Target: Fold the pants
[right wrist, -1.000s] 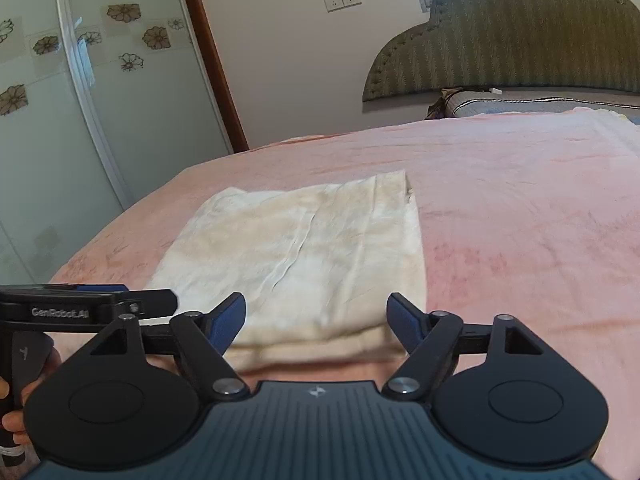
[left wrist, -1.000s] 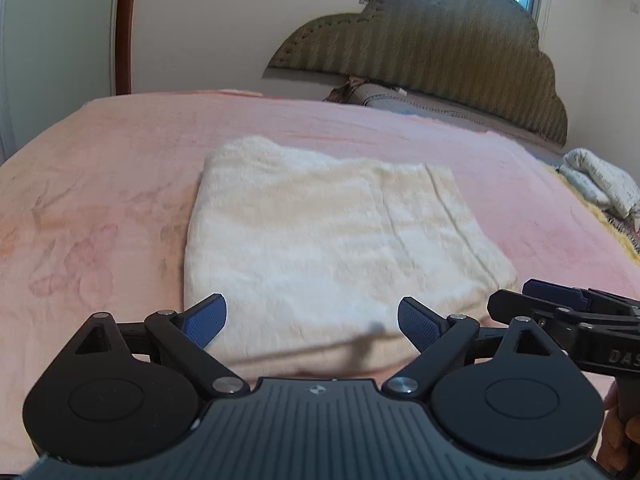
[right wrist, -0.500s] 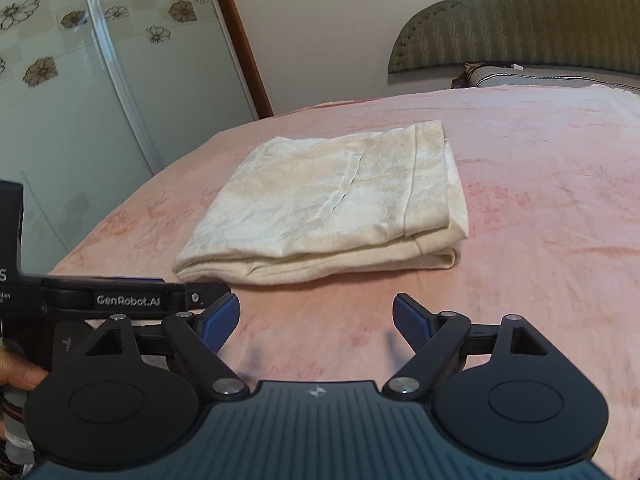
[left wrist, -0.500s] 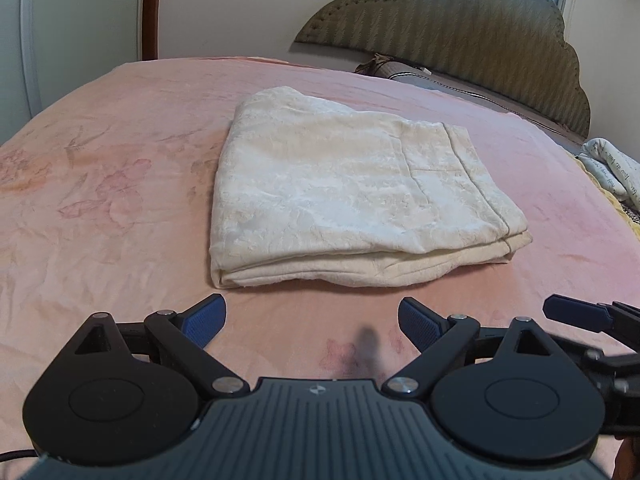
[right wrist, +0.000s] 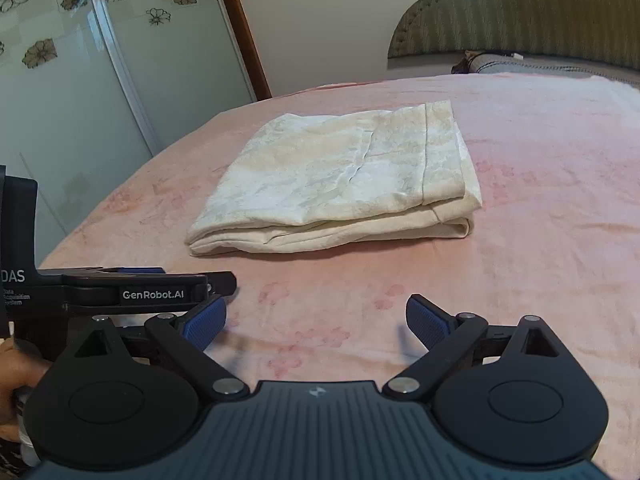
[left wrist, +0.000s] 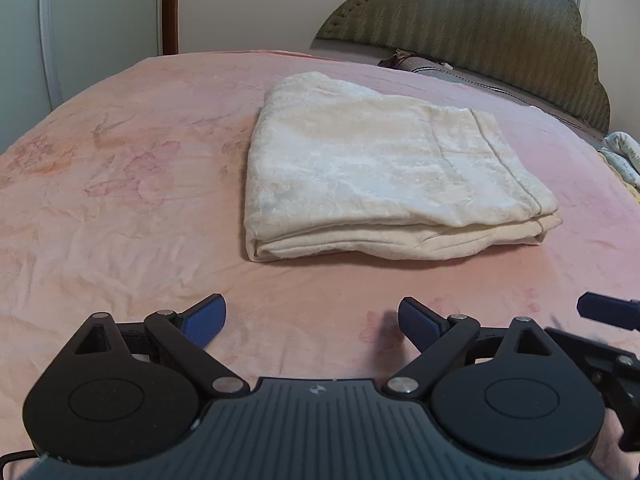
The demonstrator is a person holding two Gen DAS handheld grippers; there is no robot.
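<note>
Folded cream pants (left wrist: 384, 176) lying on pink bedspread (left wrist: 120, 200); left gripper (left wrist: 312, 320) and right gripper (right wrist: 316, 320) hovering near them, both gaping wide, empty.

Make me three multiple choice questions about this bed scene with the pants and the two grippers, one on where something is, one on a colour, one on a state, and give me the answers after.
1. Where do the folded pants lie?
A. on the pink blanket
B. on the floor
C. on a chair

2. What colour are the left gripper finger pads?
A. red
B. blue
C. white

3. What state is the right gripper in?
A. shut on the pants
B. shut on nothing
C. open, holding nothing

Answers: 1 A, the cream stack rests on the blanket ahead of both grippers. 2 B, both pads show blue. 3 C, its fingers stand wide apart over bare blanket, short of the pants.
</note>
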